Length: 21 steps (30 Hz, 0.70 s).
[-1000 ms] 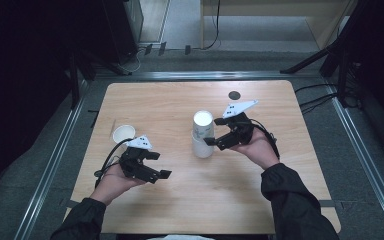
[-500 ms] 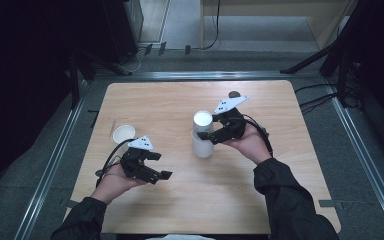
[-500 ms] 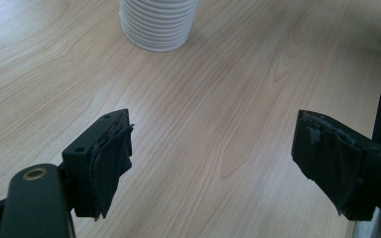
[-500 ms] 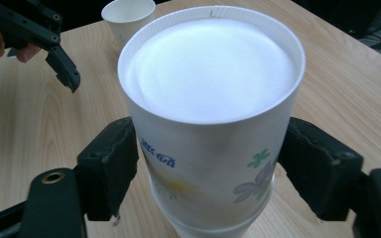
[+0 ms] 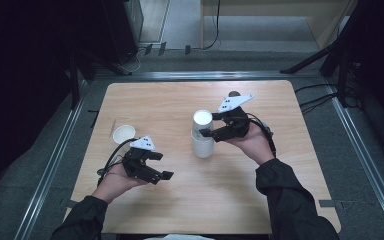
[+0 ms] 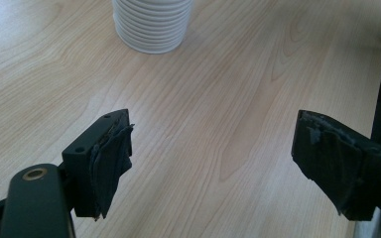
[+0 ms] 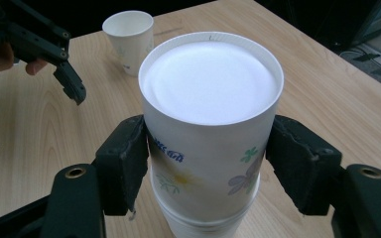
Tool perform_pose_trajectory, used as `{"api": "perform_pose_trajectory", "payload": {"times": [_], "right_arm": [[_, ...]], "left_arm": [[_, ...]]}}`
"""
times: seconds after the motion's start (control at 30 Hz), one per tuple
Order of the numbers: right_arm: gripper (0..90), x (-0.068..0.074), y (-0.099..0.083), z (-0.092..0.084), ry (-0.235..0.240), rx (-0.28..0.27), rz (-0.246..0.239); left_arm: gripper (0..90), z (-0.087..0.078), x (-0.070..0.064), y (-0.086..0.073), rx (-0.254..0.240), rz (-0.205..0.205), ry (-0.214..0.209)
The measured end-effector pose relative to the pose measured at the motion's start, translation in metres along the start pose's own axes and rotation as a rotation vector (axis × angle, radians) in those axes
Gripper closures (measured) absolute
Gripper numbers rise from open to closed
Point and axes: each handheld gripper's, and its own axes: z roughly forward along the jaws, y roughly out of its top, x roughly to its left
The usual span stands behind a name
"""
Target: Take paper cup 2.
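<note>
On pale woodgrain — right claw [image 7: 208, 163] clamping inverted paper cup [image 7: 211, 124]

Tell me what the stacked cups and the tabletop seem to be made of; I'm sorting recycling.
Stack of cups: apparently paper, matte white with printed flowers and thin rolled rims ribbing the stack's lower part. The right gripper has just closed on the top cup. Tabletop: pale wood or wood-look laminate, smooth, with visible grain; which one is unclear.

Cup stack's [image 6: 152, 25] top cut off
</note>
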Motion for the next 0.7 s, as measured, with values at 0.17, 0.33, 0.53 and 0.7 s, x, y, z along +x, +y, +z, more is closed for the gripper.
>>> {"api": "perform_pose_trajectory", "payload": {"times": [0.17, 0.33, 0.53, 0.7], "right_arm": [[33.7, 0.0007, 0.0012, -0.0019, -0.001, -0.011, 0.002], [33.5, 0.0005, 0.0, -0.002, 0.0, -0.014, 0.003], [31.2, 0.0004, 0.0001, 0.0002, 0.002, -0.026, 0.009], [33.7, 0.0027, 0.0017, 0.0, -0.015, -0.027, -0.008]], "left_arm": [[16.0, 0.0011, -0.0004, 0.0006, 0.001, 0.004, -0.001], [16.0, 0.0016, -0.0009, 0.001, 0.003, 0.006, -0.002], [16.0, 0.0013, -0.0003, 0.001, 0.002, 0.005, -0.004], [16.0, 0.0011, -0.0003, 0.0009, 0.002, 0.006, -0.003]]}}
